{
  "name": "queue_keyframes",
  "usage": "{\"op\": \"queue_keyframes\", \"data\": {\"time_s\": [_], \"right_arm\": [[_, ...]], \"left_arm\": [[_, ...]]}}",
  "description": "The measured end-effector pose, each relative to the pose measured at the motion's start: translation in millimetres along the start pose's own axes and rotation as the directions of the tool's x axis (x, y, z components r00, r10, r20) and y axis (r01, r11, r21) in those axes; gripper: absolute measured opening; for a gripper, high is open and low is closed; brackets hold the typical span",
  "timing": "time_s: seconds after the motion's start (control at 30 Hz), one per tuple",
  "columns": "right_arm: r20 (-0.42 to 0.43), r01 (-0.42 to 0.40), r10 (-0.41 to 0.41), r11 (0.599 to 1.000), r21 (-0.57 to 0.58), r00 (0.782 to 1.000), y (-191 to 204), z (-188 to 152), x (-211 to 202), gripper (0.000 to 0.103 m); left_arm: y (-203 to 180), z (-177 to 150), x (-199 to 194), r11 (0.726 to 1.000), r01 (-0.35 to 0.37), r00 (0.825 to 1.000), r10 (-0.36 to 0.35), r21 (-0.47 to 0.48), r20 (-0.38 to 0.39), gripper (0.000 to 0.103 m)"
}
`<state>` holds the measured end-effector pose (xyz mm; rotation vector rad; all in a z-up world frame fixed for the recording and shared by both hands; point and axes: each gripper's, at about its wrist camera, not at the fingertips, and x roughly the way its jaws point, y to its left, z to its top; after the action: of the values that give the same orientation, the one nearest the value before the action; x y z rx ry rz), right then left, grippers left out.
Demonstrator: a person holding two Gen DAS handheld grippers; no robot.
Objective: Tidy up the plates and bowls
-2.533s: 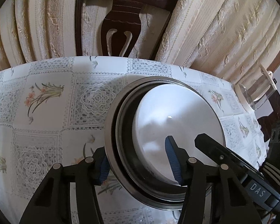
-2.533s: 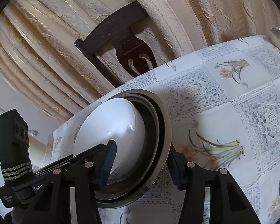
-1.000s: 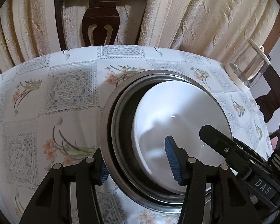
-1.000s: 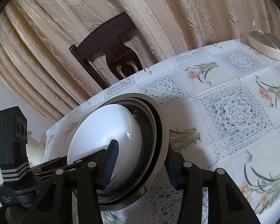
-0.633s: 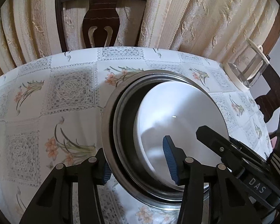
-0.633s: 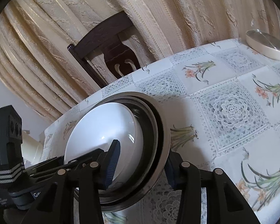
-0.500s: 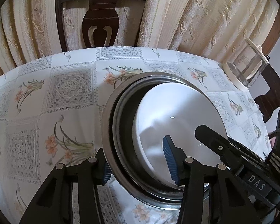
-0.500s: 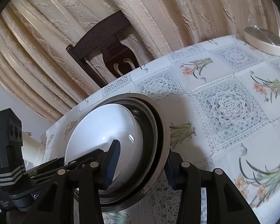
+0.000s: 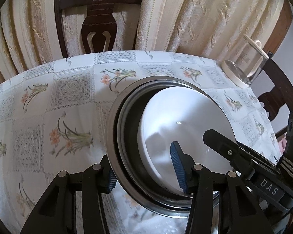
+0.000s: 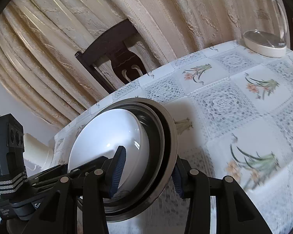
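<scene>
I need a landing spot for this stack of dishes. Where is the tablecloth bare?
Bare floral tablecloth spreads from the steel plates holding the white bowl to the dark wooden chair. It is crowded only at the far right edge, by the glass kettle.

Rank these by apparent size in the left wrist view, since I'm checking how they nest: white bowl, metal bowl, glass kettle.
1. metal bowl
2. white bowl
3. glass kettle, though it stands farther away, so its true size is unsure.
</scene>
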<state>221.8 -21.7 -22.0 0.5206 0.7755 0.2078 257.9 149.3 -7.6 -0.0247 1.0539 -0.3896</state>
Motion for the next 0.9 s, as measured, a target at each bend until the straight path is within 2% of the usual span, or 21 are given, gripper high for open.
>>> {"op": "queue_keyframes", "data": {"time_s": [0.47, 0.9], "right_arm": [[0.043, -0.032, 0.032, 0.999, -0.010, 0.999, 14.3, -22.8, -51.2, 0.047], [0.043, -0.054, 0.056, 0.997, -0.060, 0.997, 46.9, -55.6, -81.4, 0.047]], "left_arm": [[-26.4, -34.2, -55.1, 0.999, -0.013, 0.999, 0.011, 0.033, 0.042, 0.050], [-17.3, -78.1, -107.7, 1.000, -0.016, 0.996, 0.016, 0.004, 0.091, 0.050]]}}
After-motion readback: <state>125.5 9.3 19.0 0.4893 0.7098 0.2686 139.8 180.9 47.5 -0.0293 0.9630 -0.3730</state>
